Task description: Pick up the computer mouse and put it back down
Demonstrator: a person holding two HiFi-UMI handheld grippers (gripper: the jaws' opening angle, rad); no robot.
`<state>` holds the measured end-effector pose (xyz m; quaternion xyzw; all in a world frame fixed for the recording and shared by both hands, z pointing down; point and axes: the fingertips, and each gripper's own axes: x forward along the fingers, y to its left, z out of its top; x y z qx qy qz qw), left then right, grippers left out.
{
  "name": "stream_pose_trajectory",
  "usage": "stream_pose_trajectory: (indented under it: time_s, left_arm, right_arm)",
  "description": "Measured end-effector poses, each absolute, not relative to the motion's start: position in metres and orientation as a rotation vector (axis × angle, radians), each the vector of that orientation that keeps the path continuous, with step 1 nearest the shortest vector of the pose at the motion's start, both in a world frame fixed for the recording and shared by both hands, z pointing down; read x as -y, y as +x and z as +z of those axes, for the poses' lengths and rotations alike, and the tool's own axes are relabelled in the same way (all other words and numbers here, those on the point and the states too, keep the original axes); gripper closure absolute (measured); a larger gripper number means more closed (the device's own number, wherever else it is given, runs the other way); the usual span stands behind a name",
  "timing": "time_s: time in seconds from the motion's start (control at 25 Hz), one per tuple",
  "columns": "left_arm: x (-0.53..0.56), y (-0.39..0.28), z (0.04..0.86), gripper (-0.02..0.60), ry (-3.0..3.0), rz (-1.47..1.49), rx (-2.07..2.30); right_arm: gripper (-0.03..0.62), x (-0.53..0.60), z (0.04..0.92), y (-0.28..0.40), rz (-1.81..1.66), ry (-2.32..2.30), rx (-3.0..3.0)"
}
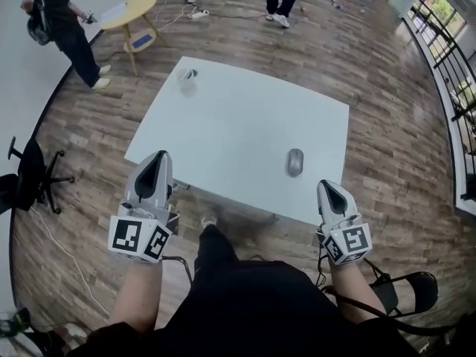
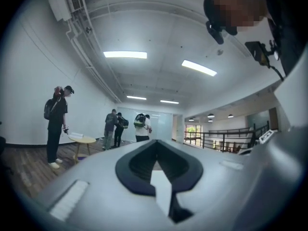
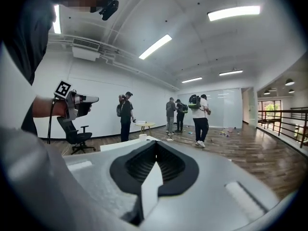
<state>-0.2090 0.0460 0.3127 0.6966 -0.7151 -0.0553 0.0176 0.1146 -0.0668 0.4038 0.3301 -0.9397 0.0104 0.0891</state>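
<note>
- Your left gripper (image 1: pixel 155 171) has its jaws pressed together with nothing between them. It sits at the table's near left corner.
- Your right gripper (image 1: pixel 332 195) is pressed shut too and holds nothing. It hangs just short of the table's near edge, on the right.
- The computer mouse (image 1: pixel 295 161) is lying flat on the white table (image 1: pixel 223 117), close to the near edge. It's just ahead of your right gripper and a touch to its left, and neither gripper is touching it.
- That stretch of tabletop between the right gripper and the mouse is bare.
- Over at the far left corner of the table there's a small clear cup (image 1: pixel 187 80), well apart from the mouse.
- Off the table, a black office chair (image 1: pixel 33 173) stands on the wood floor to your left.
- Further back there's a round yellow side table (image 1: pixel 130 11), with a person in black (image 1: pixel 63 28) beside it.
- More people are standing at the far end of the room.
- A dark railing (image 1: pixel 446 58) runs along the right side.
</note>
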Motion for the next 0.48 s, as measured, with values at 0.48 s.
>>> stream_pose_trajectory:
  time_s: [0.48]
  left_arm:
    - [0.091, -0.254, 0.326, 0.574, 2.397, -0.143, 1.848]
  right_arm:
    - [0.594, 0.114, 0.401, 0.084, 0.043, 1.366, 2.616]
